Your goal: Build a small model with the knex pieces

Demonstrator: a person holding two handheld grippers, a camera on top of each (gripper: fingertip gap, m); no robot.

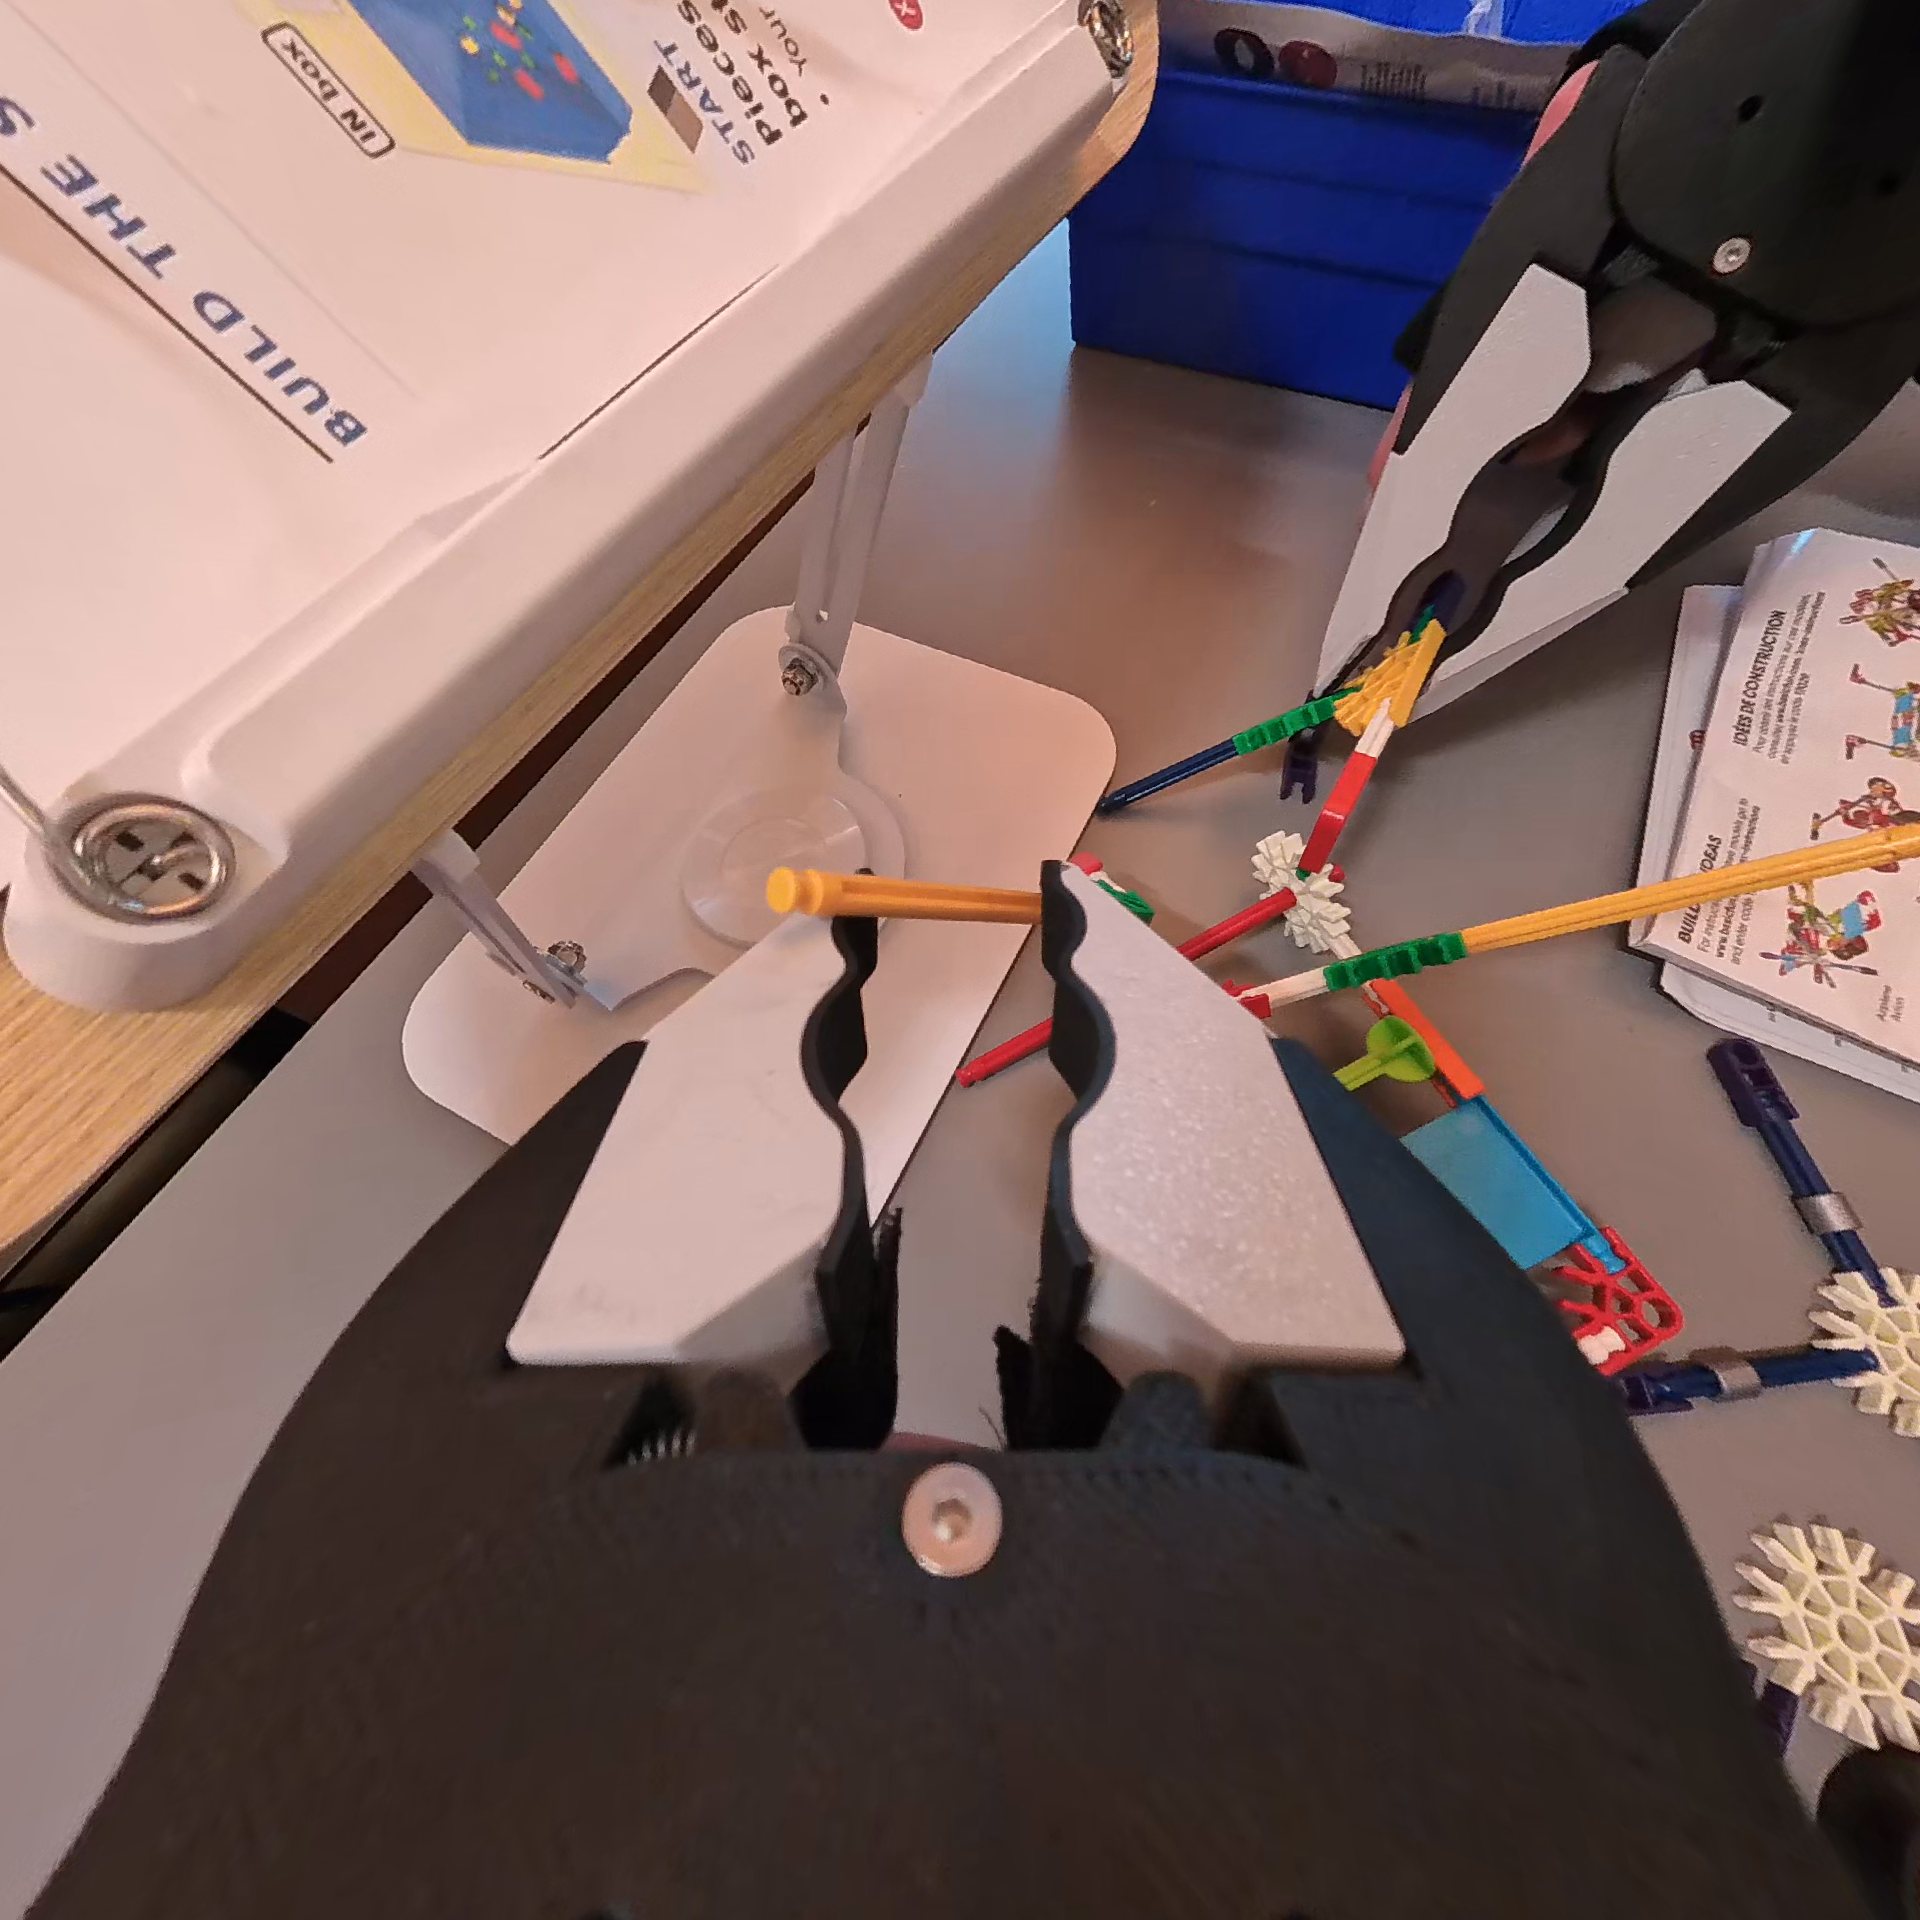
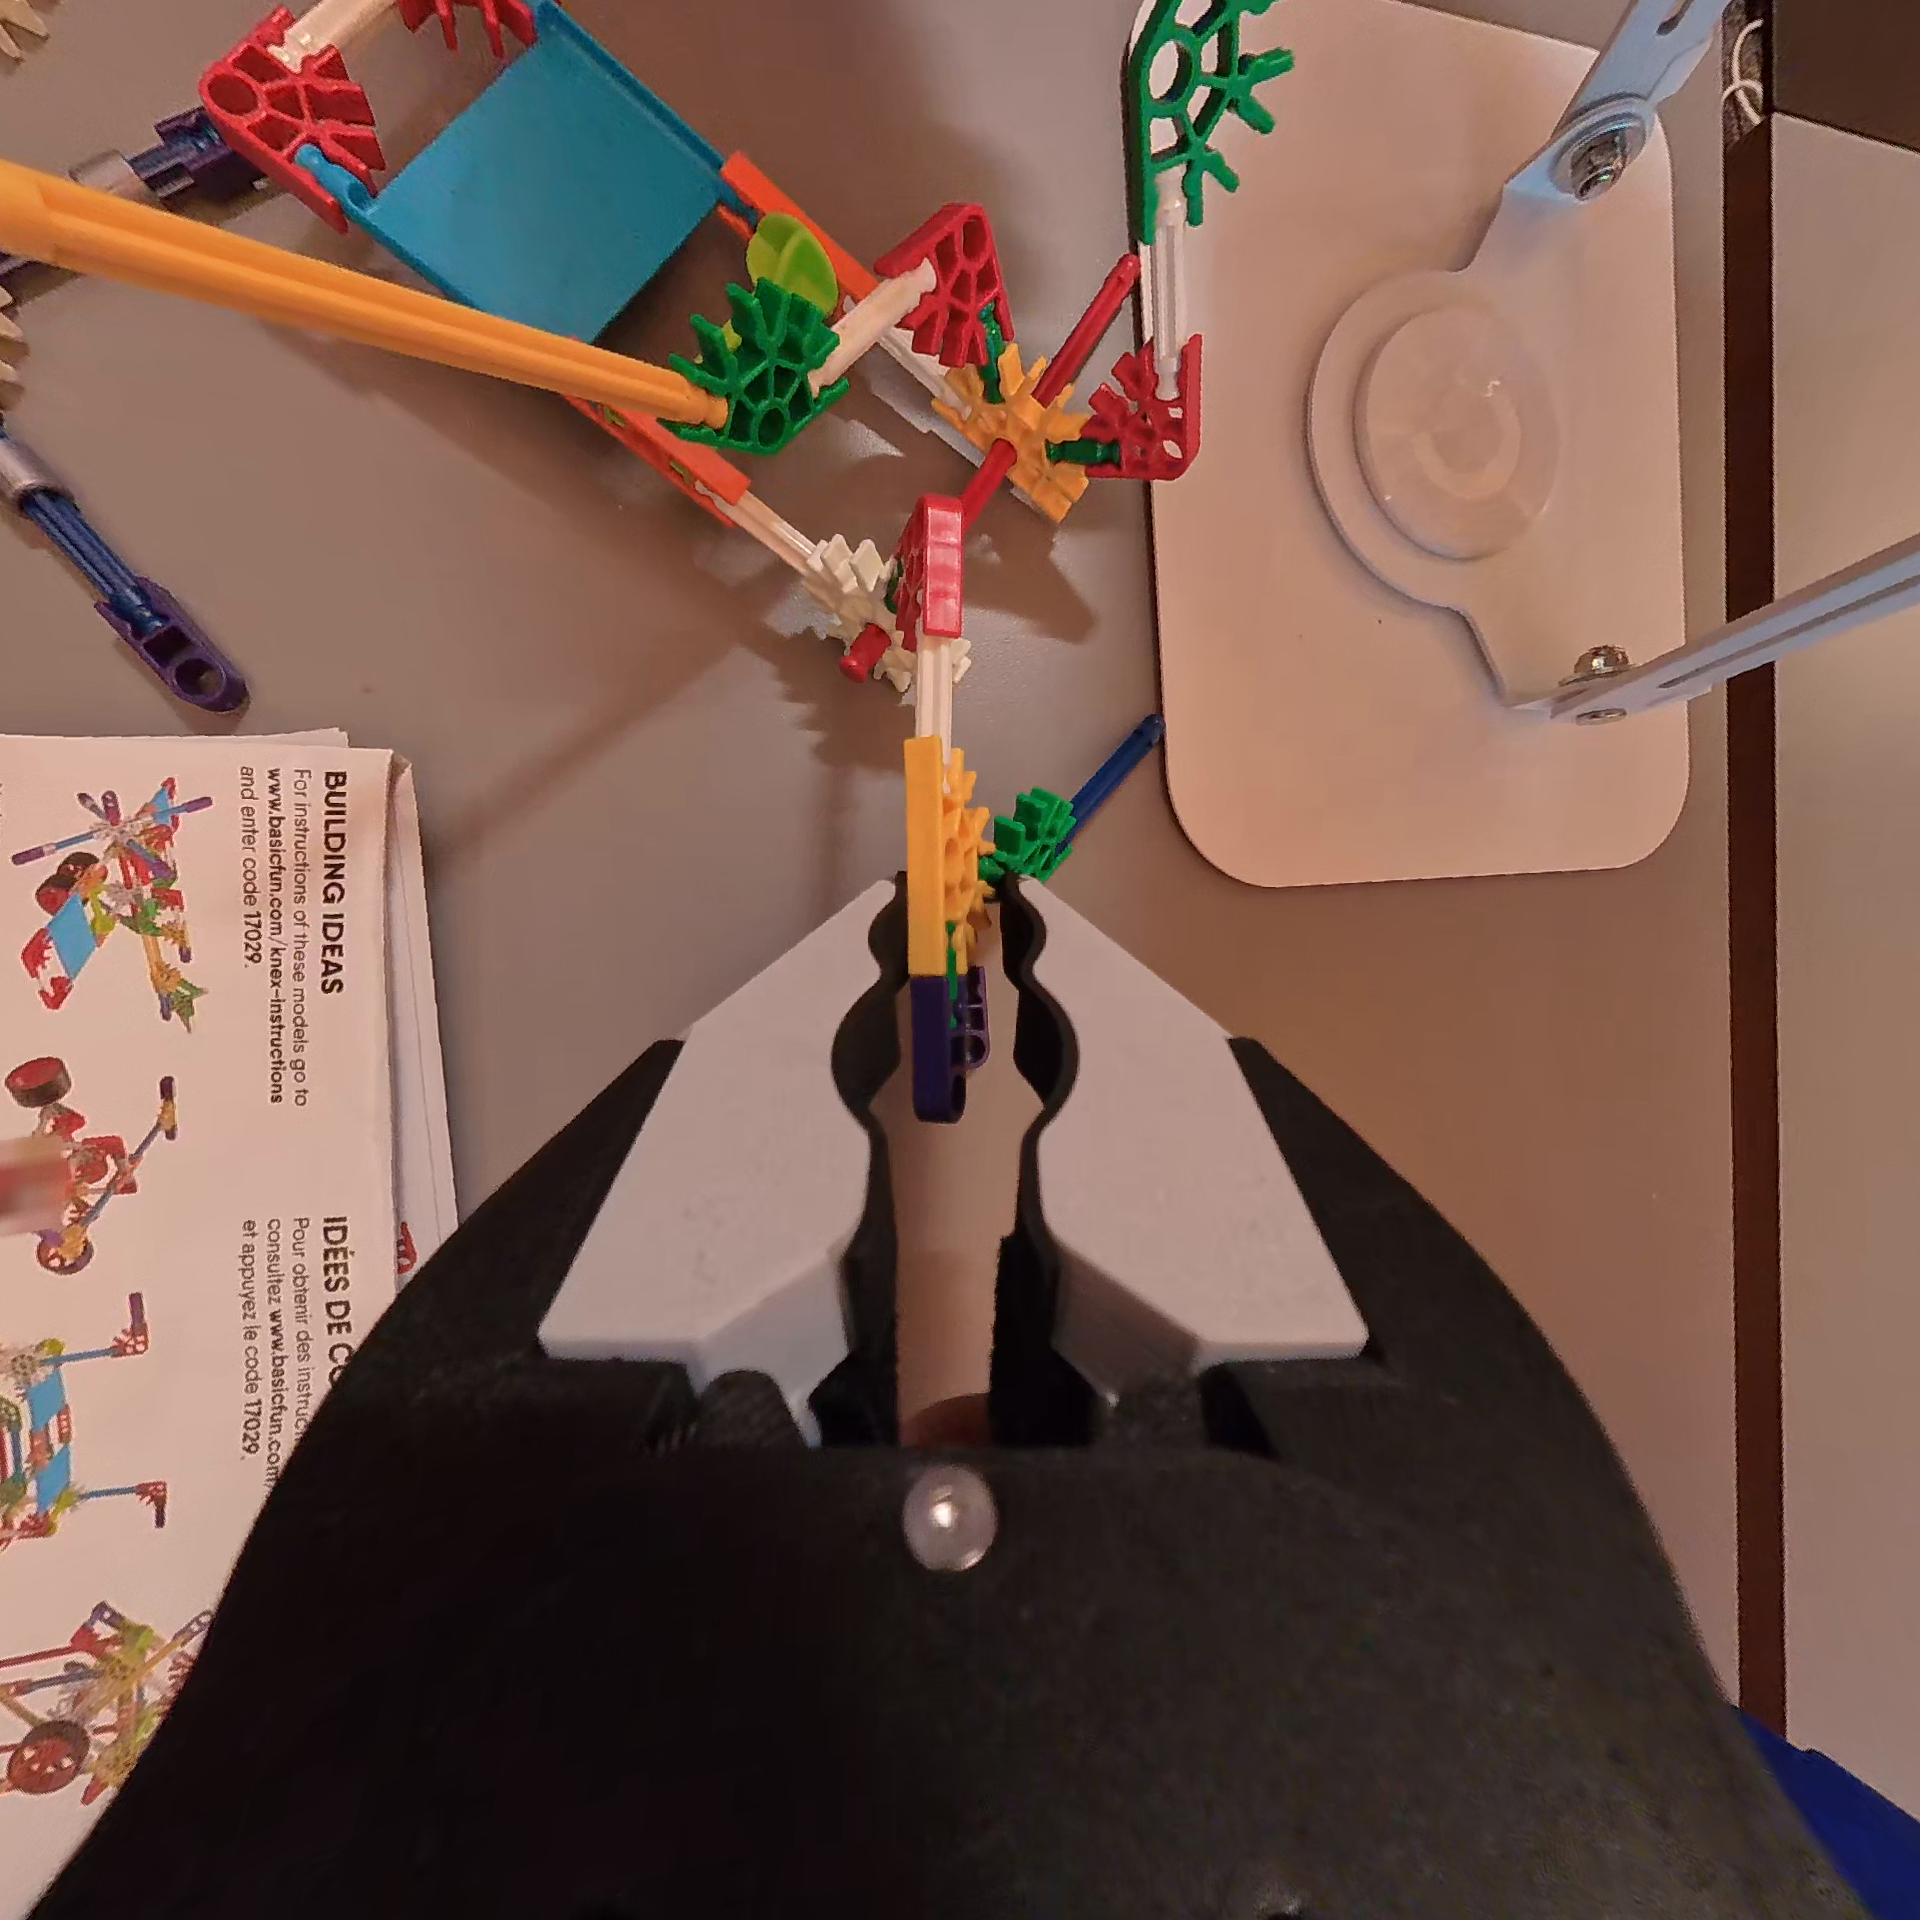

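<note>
A colourful rod-and-connector toy model lies on the grey table, with a blue panel, red, green and white connectors and a long yellow rod. My right gripper is shut on the model's yellow connector, which has a purple piece attached between the jaws. It also shows in the left wrist view. My left gripper is open and holds nothing. A short yellow rod crosses just beyond its tips, above the stand's white base.
A tilted copy stand with a printed sheet fills the left. A blue bin stands at the back. A picture leaflet lies near the right gripper. Loose blue-purple rods and white snowflake connectors lie on the right. Spacing between my two grippers at the tips: around 15 cm.
</note>
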